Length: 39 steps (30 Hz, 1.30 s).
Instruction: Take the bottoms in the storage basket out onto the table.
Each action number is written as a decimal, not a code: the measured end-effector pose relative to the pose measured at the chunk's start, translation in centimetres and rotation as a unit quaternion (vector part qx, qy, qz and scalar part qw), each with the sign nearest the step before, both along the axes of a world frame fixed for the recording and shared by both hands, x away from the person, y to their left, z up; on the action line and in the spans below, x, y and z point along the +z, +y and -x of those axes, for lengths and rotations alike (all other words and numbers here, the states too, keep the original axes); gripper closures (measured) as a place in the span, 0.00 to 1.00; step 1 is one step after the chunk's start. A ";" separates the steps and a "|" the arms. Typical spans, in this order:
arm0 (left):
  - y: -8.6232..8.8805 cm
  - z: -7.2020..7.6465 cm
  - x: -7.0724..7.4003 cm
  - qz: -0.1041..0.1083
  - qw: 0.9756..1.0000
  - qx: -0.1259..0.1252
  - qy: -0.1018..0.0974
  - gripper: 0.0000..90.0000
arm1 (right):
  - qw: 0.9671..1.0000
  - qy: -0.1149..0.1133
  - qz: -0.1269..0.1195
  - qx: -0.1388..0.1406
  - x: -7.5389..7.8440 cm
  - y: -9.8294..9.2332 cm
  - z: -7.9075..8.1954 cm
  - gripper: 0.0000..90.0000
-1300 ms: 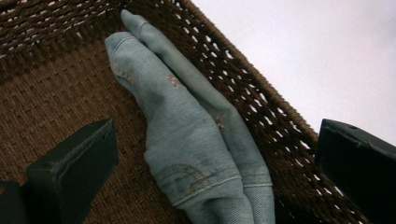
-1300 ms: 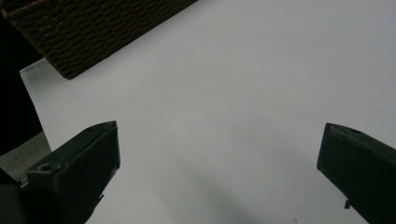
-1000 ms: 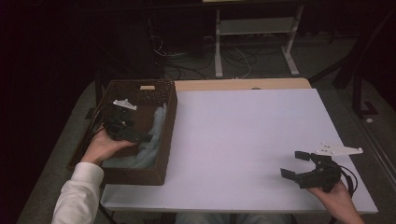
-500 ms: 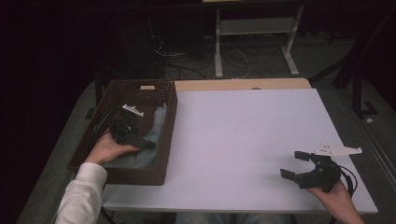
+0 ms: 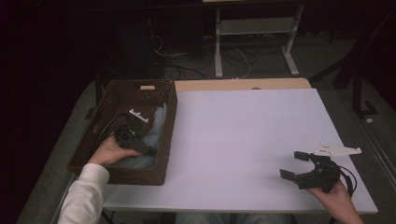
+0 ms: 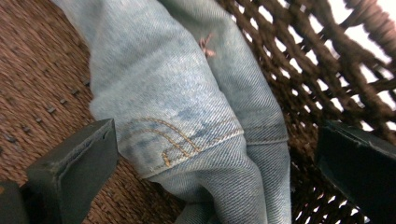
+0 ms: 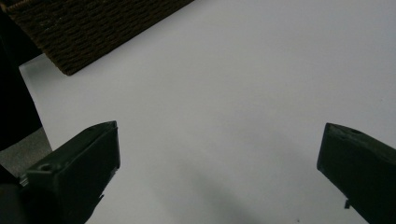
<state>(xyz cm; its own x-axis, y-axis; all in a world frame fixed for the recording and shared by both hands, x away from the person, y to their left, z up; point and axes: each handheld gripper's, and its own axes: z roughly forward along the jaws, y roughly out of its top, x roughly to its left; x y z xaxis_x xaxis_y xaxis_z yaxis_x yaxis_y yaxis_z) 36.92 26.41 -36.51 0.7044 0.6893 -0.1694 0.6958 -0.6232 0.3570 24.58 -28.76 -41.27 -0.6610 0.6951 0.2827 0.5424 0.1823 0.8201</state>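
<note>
Where the high view looks down on the white counter (image 5: 243,140), the left tongs (image 5: 142,148) sit low inside the woven basket (image 5: 169,116) at its left edge, over the pale denim garment (image 5: 156,128) lying there, while the right tongs (image 5: 293,164) rest released near the counter's front right corner. In the left gripper view, the jaws stand wide apart on either side of a stitched denim fold, gripping nothing. In the right gripper view, the spread jaws frame bare counter, the basket well apart.
</note>
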 end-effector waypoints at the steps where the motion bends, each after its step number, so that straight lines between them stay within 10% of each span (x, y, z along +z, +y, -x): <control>1: 0.0 0.0 -0.1 -0.002 1.000 0.000 0.001 0.00 | 1.000 0.000 0.000 0.000 0.0 0.0 0.0 0.00; 39: 0.1 -0.5 -2.2 -0.049 0.997 0.011 0.053 0.12 | 1.000 0.000 -0.002 -0.001 0.0 0.0 0.0 0.00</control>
<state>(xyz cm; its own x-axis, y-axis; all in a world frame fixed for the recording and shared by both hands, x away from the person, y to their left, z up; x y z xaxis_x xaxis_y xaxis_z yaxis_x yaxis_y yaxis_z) 37.38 26.50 -38.76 0.6713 0.7206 -0.1734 0.7396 -0.6363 0.2193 24.56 -28.75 -41.25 -0.6602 0.6951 0.2845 0.5422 0.1790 0.8210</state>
